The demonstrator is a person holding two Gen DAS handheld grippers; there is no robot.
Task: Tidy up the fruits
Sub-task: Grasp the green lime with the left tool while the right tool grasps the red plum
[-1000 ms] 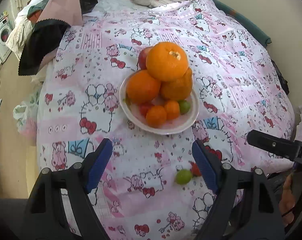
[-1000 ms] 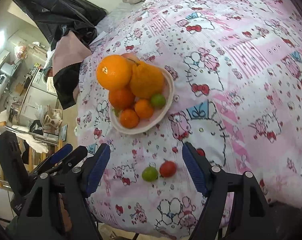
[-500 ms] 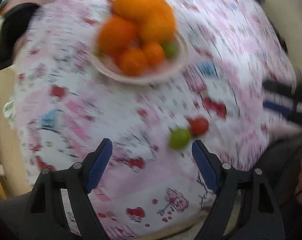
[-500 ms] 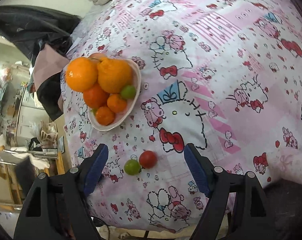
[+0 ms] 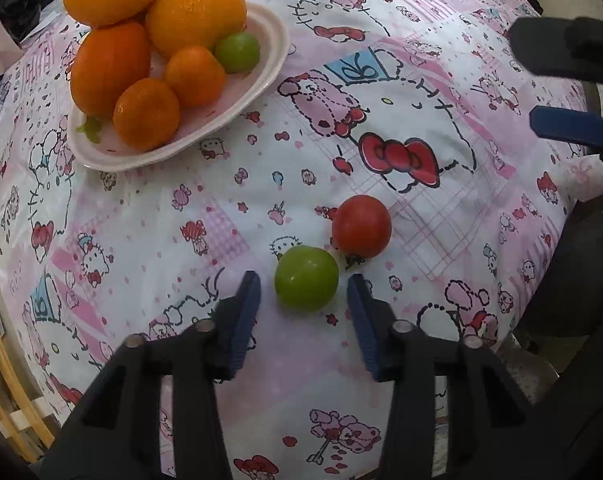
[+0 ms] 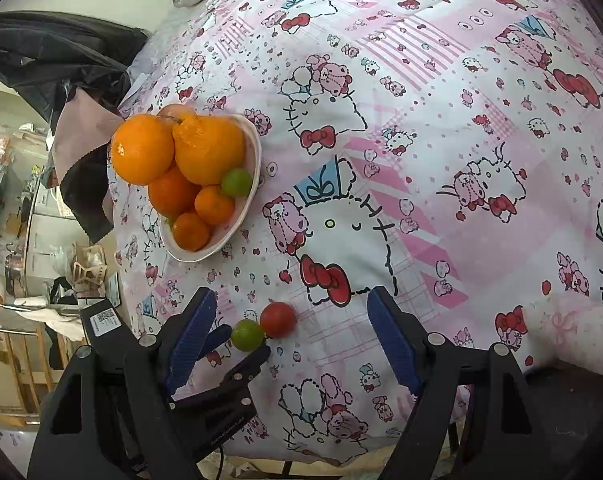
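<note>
While the plate point(image 5: 261, 80) at the left stays heaped with oranges point(image 5: 193, 4) and a small green fruit point(image 5: 238, 52), the left gripper point(image 5: 303, 292) points down at the cloth point(image 5: 441, 60), its jaws closing around a loose green fruit point(image 5: 306, 278) with slim gaps either side. Touching it, a red tomato point(image 5: 361, 226) crowds the right-hand finger. Farther right, the right gripper point(image 6: 289, 320) hangs wide open, empty.

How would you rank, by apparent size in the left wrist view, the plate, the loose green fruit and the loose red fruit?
1. plate
2. green fruit and red fruit: about alike; the green is nearer the camera, so unranked.
</note>
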